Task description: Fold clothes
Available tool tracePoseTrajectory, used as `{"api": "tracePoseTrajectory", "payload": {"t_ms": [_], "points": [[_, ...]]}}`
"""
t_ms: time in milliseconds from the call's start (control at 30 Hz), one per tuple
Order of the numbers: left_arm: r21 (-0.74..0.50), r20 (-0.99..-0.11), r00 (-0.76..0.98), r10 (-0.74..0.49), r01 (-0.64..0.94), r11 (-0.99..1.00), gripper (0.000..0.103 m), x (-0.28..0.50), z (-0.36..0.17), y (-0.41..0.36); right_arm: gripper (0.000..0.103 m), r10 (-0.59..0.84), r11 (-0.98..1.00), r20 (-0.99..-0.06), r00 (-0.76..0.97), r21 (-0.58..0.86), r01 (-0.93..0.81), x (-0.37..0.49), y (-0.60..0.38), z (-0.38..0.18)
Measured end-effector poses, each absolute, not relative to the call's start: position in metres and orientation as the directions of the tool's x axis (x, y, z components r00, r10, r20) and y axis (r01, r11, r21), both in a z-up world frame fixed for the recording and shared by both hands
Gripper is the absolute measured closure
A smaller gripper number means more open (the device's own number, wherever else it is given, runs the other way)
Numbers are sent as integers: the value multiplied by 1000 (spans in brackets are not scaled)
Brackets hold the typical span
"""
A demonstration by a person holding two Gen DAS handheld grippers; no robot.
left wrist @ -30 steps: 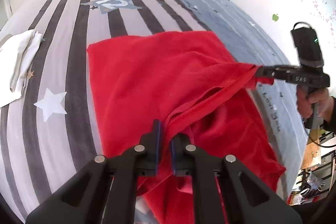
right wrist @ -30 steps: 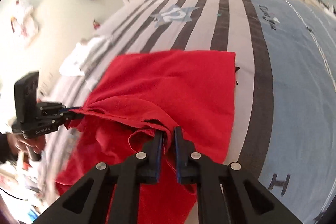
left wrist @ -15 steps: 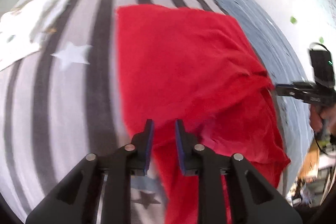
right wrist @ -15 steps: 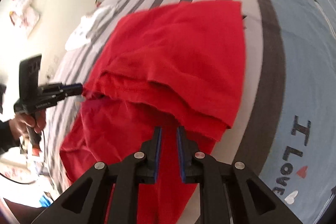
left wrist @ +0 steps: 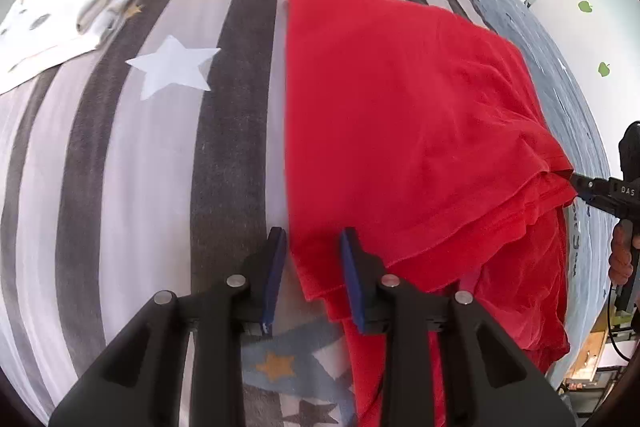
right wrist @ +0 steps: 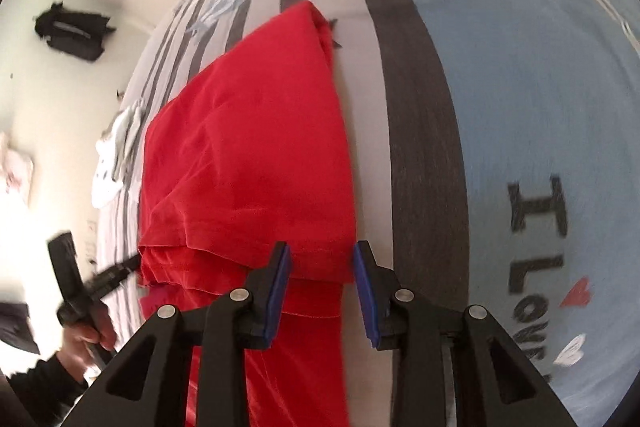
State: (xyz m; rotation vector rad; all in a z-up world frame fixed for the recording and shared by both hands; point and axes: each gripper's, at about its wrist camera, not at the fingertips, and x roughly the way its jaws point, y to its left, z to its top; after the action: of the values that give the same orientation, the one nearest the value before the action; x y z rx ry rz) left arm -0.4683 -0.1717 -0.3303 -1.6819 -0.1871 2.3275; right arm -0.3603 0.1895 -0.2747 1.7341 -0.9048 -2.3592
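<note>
Both claws, left claw and right claw, just opened off the red garment

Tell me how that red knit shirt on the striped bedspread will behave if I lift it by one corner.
The red knit shirt is likely floppy: its near part hangs limp over the edge of the striped bedspread. The folded layers would probably slide apart, since their hems already sit uneven. It looks light, draping in soft wrinkles.

The red garment lies folded over on the striped bed, its doubled upper layer flat with a straight left edge and a hemmed near edge, while a looser lower layer hangs over the bed's near side.
</note>
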Motion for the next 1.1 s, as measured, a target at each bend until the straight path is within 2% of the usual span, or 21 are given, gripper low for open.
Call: {"api": "tracePoseTrajectory", "payload": {"t_ms": [100, 233, 333, 367, 400, 433, 500, 700, 800, 933, 1000, 1100], "points": [[-297, -908, -289, 304, -71, -952, 71, -458, -332, -181, 73, -425, -786, -833, -354, 534, -313, -353, 189, -285], [-326, -901, -287, 324, -43, -945, 70, -449, -337, -185, 73, -448, -772, -818, -360, 558, -306, -352, 186, -286], [-318, -899, -292, 326, -74, -945, 71, -446, -338, -181, 80, -439, -787, -824, -359, 545, -289, -354, 183, -285], [-313, -898, -296, 326, -93, -945, 75, -445, -338, -179, 88, -428, -799, -830, -358, 532, -279, -355, 181, -284], [-305, -896, -300, 327, -118, -945, 92, -443, -336, -176, 90, -416, -813, -837, -356, 517, -268, -355, 178, -283], [-297, -894, -305, 328, -144, -944, 97, -442, -334, -172, 92, -405, -824, -841, -360, 506, -255, -355, 176, -281], [-265, -891, -331, 311, -177, -948, 99, -437, -326, -169, 95, -383, -843, -846, -370, 484, -236, -354, 174, -273], [-316, -860, -378, 342, -132, -940, 99, -435, -296, -188, 96, -368, -842, -836, -407, 485, -237, -345, 182, -246], [-278, -887, -347, 306, -130, -952, 99, -439, -306, -185, 96, -371, -845, -846, -383, 478, -238, -340, 189, -246], [-269, -922, -256, 290, -117, -956, 96, -436, -322, -190, 95, -354, -880, -890, -289, 421, -220, -344, 180, -273], [-233, -929, -266, 256, -114, -966, 92, -433, -320, -190, 90, -317, -910, -911, -264, 370, -187, -347, 175, -278], [-177, -909, -364, 203, -103, -979, 88, -426, -298, -198, 89, -266, -938, -921, -286, 316, -146, -349, 176, -263]]}}
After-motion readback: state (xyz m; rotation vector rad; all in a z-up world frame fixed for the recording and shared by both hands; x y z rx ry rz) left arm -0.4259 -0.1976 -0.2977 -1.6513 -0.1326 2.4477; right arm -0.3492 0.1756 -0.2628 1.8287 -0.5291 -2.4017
